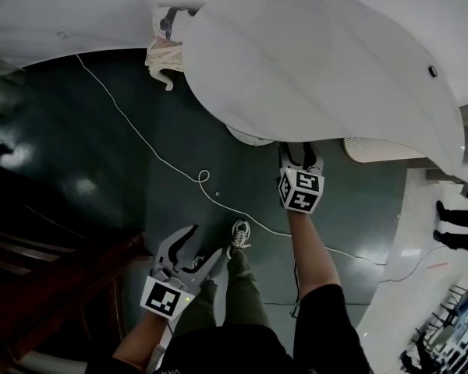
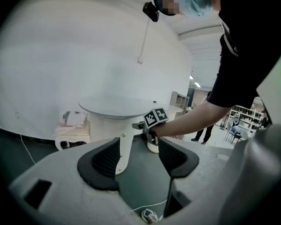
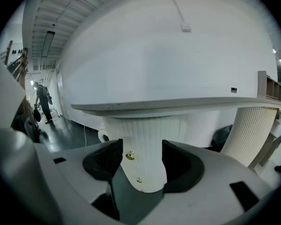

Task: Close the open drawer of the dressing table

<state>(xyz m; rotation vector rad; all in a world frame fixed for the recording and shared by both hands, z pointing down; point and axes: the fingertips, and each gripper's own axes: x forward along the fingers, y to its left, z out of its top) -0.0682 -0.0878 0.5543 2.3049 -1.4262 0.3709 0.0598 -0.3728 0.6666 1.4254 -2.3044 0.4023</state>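
The white dressing table (image 1: 320, 61) fills the top of the head view. Its ribbed front (image 3: 143, 139) carries two small gold knobs (image 3: 129, 156), one above the other. My right gripper (image 1: 298, 154) reaches under the tabletop's edge, open, with that ribbed front framed between its jaws but untouched (image 3: 140, 158). Down by the person's leg my left gripper (image 1: 199, 248) is held back from the table, open and empty (image 2: 138, 156). The left gripper view shows the right gripper's marker cube (image 2: 154, 117) beside the table's pedestal (image 2: 124, 149). Whether a drawer stands open cannot be told.
A white cable (image 1: 140, 142) snakes over the dark green floor. A cream stool (image 1: 168, 49) stands against the wall, left of the table. Dark wooden furniture (image 1: 54, 287) is at lower left. A ribbed white column (image 3: 248, 135) stands to the right. Other people's legs (image 1: 452, 224) stand at the far right.
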